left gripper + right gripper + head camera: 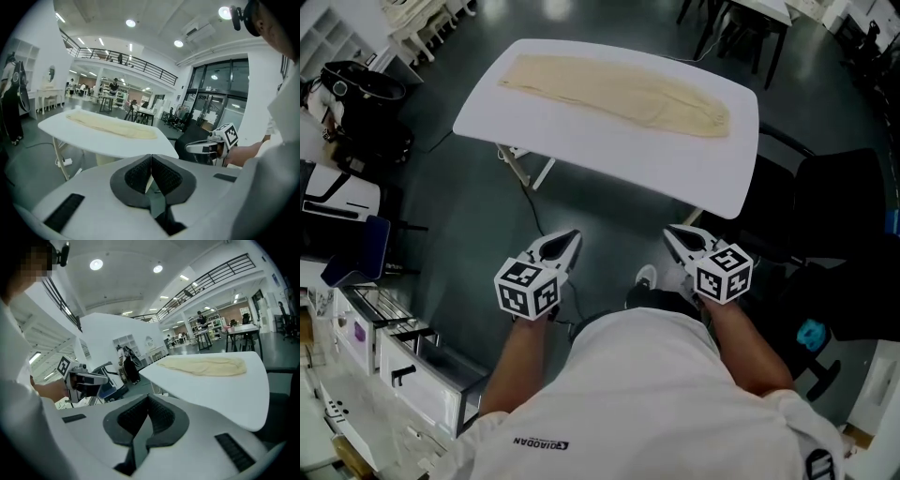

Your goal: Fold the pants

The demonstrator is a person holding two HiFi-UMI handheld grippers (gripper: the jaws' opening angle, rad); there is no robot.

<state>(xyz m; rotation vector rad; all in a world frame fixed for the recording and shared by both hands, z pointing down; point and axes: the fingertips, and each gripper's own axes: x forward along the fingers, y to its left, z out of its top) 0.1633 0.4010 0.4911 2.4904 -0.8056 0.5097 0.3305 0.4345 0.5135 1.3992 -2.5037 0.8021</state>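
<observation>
Left gripper and right gripper: jaws pressed together, empty. Well ahead, long cream cloth pants flat on white rounded table, near edge between. Right of right gripper, black chair.

Big open hall under a white ceiling with round lights and a ceiling air unit. Upper gallery behind a dark railing along white walls. Tall glass doors in dark frames. Dark grey floor. White table in the middle, black chair just beside its right end. White power strip on the floor beneath the table. White shelves low at the left. More desks far back. Bright, even light throughout.
</observation>
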